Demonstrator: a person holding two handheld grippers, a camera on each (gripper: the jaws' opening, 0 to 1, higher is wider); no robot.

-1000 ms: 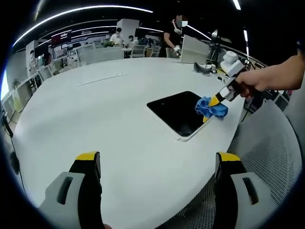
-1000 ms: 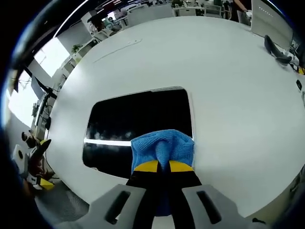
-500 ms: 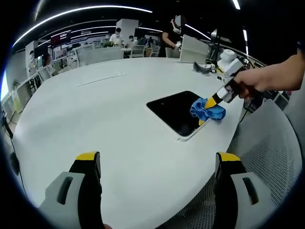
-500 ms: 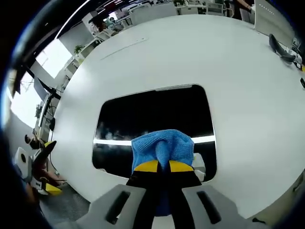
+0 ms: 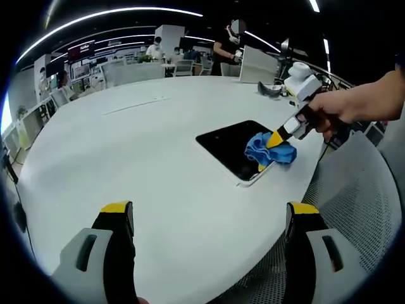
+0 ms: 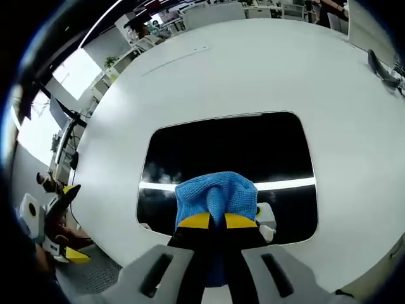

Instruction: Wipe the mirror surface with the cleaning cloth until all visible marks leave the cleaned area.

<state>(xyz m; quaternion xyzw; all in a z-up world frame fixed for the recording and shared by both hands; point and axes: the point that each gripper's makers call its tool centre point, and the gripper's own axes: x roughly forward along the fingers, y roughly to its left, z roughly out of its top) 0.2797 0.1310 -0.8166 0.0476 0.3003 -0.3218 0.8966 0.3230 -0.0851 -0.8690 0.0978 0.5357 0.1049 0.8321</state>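
A dark rectangular mirror [image 5: 234,149] [image 6: 228,152] with a pale frame lies flat on the white table [image 5: 139,158]. My right gripper [image 6: 218,220] is shut on a blue cleaning cloth [image 6: 215,195] and presses it onto the mirror's near part. Faint whitish smudges [image 6: 161,176] show on the glass left of the cloth. In the left gripper view the right gripper [image 5: 273,139] comes in from the right, held by a hand [image 5: 335,111], with the blue cloth [image 5: 269,149] on the mirror. My left gripper [image 5: 209,212] hangs open above the table's near edge, holding nothing.
A grey mesh chair [image 5: 354,209] stands at the table's right edge. A monitor [image 5: 258,64] and small items [image 5: 272,90] sit at the far side. People [image 5: 155,49] and desks fill the background. The left gripper [image 6: 44,218] shows at the left edge of the right gripper view.
My right gripper has slid the cloth leftward across the mirror, so more of the glass lies under and right of the cloth. The left gripper has stayed still.
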